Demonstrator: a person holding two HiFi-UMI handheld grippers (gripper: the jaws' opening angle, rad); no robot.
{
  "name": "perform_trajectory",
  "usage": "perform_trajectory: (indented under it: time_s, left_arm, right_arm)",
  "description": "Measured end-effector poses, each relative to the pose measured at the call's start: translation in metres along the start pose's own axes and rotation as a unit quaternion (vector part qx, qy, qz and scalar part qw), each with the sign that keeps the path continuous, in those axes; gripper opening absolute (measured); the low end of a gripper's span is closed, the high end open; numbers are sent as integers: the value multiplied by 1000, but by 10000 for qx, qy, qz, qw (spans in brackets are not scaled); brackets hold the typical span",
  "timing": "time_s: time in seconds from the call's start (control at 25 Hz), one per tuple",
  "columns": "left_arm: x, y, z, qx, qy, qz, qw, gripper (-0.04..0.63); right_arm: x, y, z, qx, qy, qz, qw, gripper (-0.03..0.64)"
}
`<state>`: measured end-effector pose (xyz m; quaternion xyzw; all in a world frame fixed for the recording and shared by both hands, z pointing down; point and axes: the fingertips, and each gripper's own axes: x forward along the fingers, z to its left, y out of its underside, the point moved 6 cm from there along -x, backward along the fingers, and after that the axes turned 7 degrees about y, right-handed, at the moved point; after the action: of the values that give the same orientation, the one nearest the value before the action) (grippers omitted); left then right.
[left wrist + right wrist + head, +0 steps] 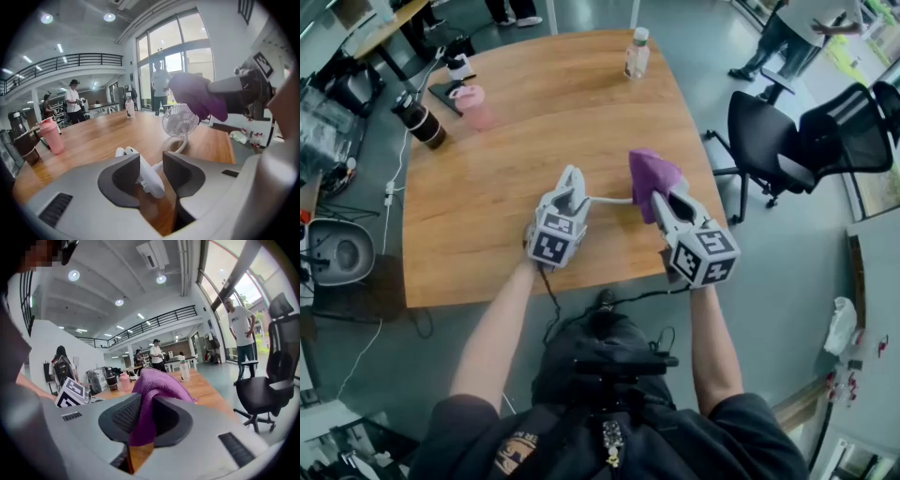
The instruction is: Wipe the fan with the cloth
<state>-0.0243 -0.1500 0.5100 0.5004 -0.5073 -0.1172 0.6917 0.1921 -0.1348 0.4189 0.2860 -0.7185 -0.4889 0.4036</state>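
A small white fan lies on the wooden table (487, 216). Its round grille head (180, 121) stands up on a bent neck (609, 199), just under the purple cloth (649, 173). The fan's white base (146, 177) sits between the jaws of my left gripper (151, 171), with a gap showing on its right side, so the pads do not press it. My right gripper (140, 420) is shut on the bunched cloth (157, 385) and holds it up beside the fan head. In the head view the left gripper (571, 178) and right gripper (662, 195) are side by side near the table's front edge.
A pink bottle (473, 105), a dark tumbler (420, 120) and a small stand lie at the table's far left. A clear bottle (637, 53) stands at the far edge. A black office chair (797, 141) is to the right. People stand beyond the table.
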Motion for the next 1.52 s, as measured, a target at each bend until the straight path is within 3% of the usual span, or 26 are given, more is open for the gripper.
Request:
perform_trajectory:
  time_s: [0.16,0.2,0.28,0.48,0.72,0.92,1.2,1.52]
  left_arm:
    - [-43,-22,-19,-41,-80,-848,9964,149]
    - [-60,-26,-26,-3,-144,-1067,9942,127]
    - [-94,-31,-43,78,-256,-1415,9896,19]
    - [-171,-18,-97,45,-126,-1834,9830,6]
    - [-229,-5,-150,-316,73,-2027,9787,6]
    - [-251,0,-186,-442,-8,-2085,9770,6]
    - [-280,-12,-249,-352,-370,-2188,9744,6]
    - [-296,-17,-303,-209,-582,-2261,9721,6]
  right_arm:
    - [-44,-3,15,218,72,-454,9987,77]
    - [-56,-2,23,214,119,-538,9983,77]
    - [-81,0,39,190,255,-649,9974,77]
    - [-139,18,81,57,461,-596,9971,77]
    - [-186,30,123,-193,212,-621,9977,75]
    - [-222,28,139,-314,-97,-894,9955,75]
    - [-283,22,138,-548,-499,-1072,9915,75]
    - [-330,22,126,-707,-615,-1246,9878,74]
